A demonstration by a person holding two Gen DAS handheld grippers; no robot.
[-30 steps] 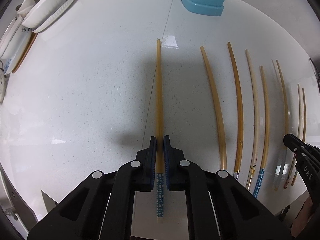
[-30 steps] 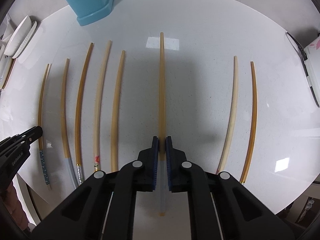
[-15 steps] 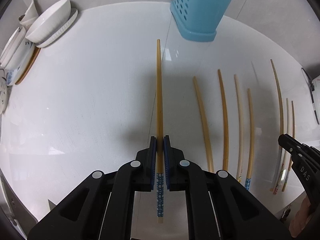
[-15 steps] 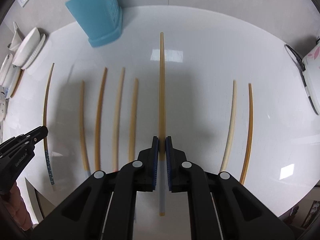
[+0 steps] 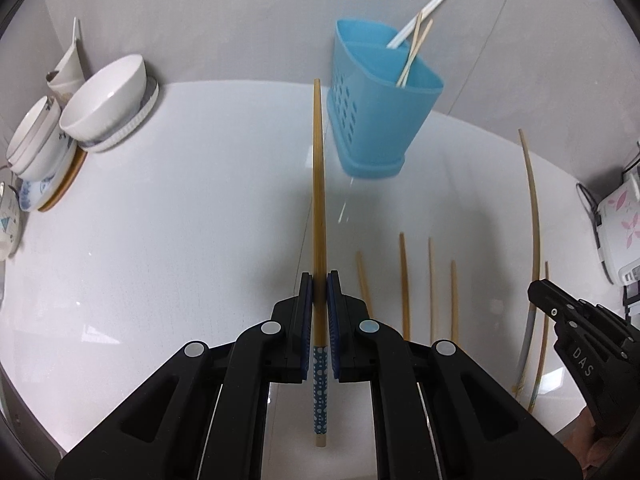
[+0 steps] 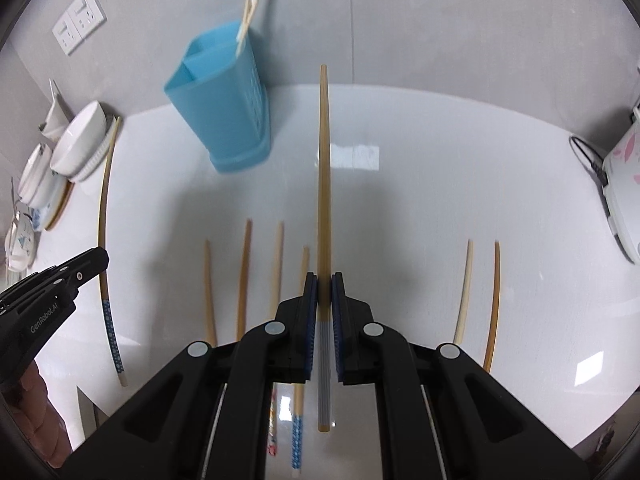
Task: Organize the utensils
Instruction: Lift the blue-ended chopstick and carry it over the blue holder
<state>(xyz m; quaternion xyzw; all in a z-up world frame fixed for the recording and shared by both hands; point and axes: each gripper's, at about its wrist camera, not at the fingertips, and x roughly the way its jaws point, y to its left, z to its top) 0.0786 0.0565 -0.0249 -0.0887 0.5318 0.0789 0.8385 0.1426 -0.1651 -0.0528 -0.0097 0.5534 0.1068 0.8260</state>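
Observation:
My left gripper (image 5: 319, 280) is shut on a bamboo chopstick with a blue dotted handle (image 5: 318, 200), held above the white table. Its tip reaches next to the blue utensil holder (image 5: 380, 112), which holds a few chopsticks (image 5: 416, 44). My right gripper (image 6: 324, 280) is shut on a bamboo chopstick with a grey ribbed handle (image 6: 323, 184), also lifted. The holder (image 6: 224, 108) stands to its far left. Several chopsticks (image 6: 244, 276) lie in a row on the table below. The right gripper also shows in the left wrist view (image 5: 576, 340).
Stacked white bowls and plates (image 5: 100, 108) stand at the table's far left edge. A white appliance with pink flowers (image 6: 624, 176) and its cable sit at the right edge. Wall sockets (image 6: 78, 20) are behind the holder.
Both grippers have risen and tilted up with their chopsticks. The holder and wall have come into view, and the row of chopsticks on the table has dropped lower in both views.

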